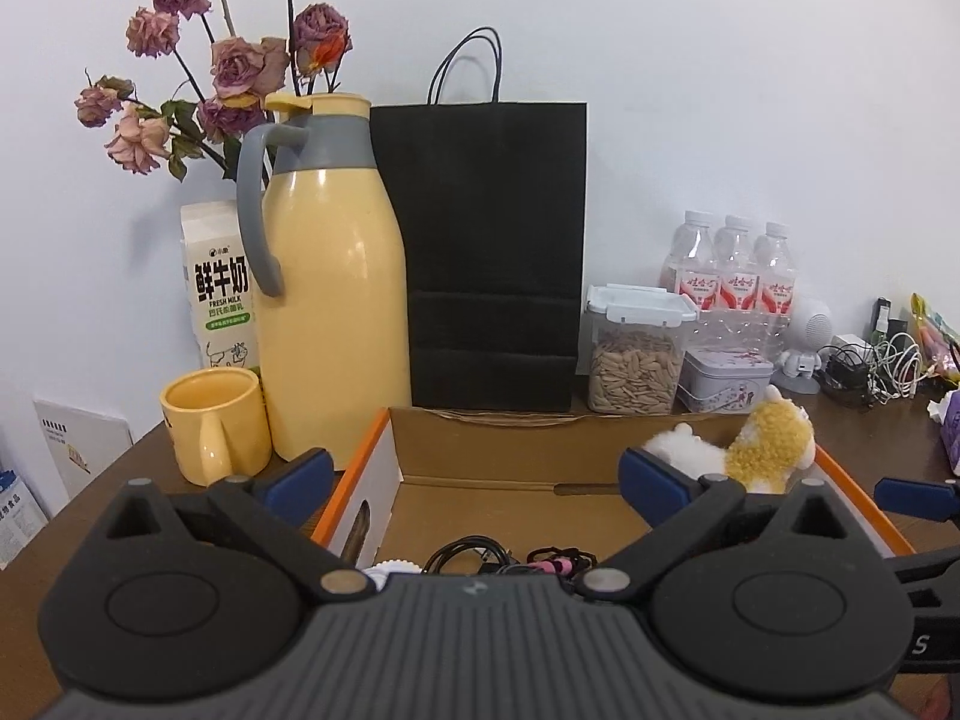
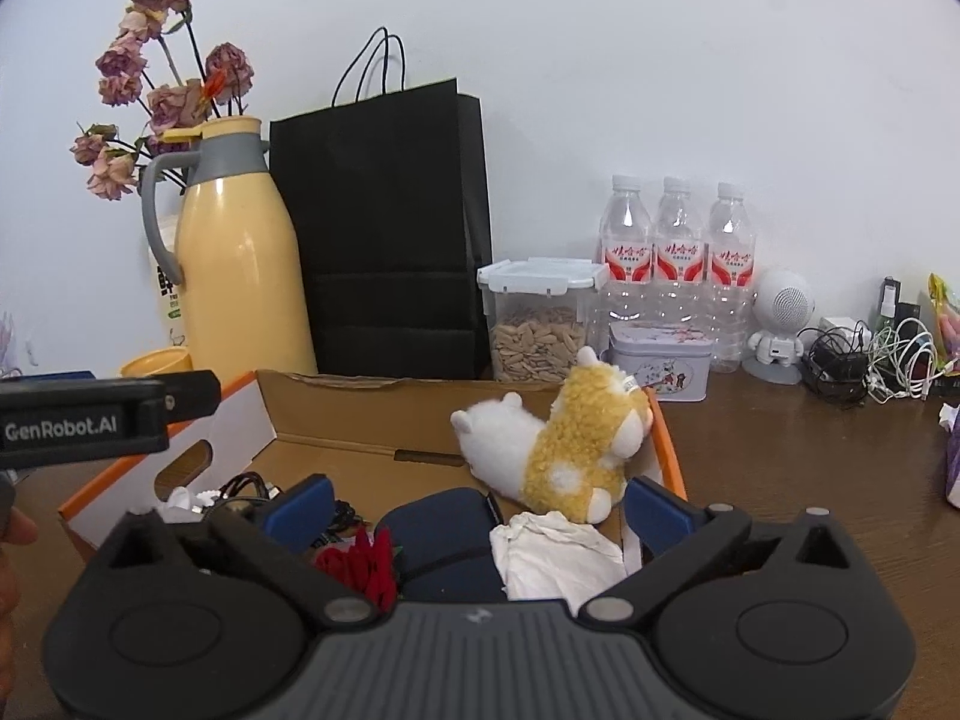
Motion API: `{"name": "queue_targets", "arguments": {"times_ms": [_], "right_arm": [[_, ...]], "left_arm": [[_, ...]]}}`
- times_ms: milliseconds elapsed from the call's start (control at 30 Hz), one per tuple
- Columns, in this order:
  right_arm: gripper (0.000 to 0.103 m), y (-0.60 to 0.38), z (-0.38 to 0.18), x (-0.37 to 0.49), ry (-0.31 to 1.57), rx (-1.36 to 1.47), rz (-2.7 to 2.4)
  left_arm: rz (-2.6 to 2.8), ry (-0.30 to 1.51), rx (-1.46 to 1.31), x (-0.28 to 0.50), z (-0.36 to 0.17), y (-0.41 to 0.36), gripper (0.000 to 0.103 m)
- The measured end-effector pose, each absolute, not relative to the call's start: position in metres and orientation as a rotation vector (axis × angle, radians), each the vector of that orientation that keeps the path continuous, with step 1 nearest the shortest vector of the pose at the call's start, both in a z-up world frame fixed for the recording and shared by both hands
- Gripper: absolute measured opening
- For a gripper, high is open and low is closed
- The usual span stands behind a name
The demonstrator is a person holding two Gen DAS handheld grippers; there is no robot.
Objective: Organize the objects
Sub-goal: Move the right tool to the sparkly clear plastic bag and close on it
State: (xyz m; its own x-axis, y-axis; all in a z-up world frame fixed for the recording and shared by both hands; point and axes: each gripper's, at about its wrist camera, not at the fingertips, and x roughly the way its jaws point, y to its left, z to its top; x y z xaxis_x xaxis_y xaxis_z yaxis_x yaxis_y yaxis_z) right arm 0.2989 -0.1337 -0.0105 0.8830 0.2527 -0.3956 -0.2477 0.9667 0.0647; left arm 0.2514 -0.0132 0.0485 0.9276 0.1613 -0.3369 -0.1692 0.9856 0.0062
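An open cardboard box (image 1: 516,450) with orange-edged white sides stands on the brown table; it also shows in the right wrist view (image 2: 336,414). In it lie a yellow and white plush toy (image 2: 564,450), also seen in the left wrist view (image 1: 744,450), black cables (image 1: 474,555), a crumpled white cloth (image 2: 558,552), a dark blue object (image 2: 444,534) and a red item (image 2: 360,564). My left gripper (image 1: 480,480) is open and empty over the box's left part. My right gripper (image 2: 474,510) is open and empty over the box's right part.
Behind the box stand a yellow thermos jug (image 1: 327,276), a yellow mug (image 1: 213,432), a milk carton (image 1: 219,288), dried roses (image 1: 228,66), a black paper bag (image 1: 492,252), a seed container (image 1: 636,354), a tin (image 1: 726,378), three water bottles (image 1: 729,276), a white speaker figure (image 2: 780,324) and tangled cables (image 2: 870,360).
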Motion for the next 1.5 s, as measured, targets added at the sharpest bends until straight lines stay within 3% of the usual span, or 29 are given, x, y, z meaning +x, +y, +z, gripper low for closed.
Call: {"name": "queue_targets", "arguments": {"times_ms": [400, 867, 1500], "right_arm": [[0.103, -0.142, 0.009, 0.246, 0.371, -0.030, 0.281], [0.103, -0.144, -0.017, 0.184, 0.499, -0.108, 0.317], [0.103, -0.115, -0.040, 0.202, 0.594, -0.079, 0.362]], "left_arm": [[0.122, 0.319, -0.005, 0.203, 0.064, -0.011, 0.103], [0.131, 0.472, 0.028, 0.144, 0.038, 0.014, 0.103], [0.117, 0.523, -0.027, 0.127, 0.012, 0.035, 0.103]]}}
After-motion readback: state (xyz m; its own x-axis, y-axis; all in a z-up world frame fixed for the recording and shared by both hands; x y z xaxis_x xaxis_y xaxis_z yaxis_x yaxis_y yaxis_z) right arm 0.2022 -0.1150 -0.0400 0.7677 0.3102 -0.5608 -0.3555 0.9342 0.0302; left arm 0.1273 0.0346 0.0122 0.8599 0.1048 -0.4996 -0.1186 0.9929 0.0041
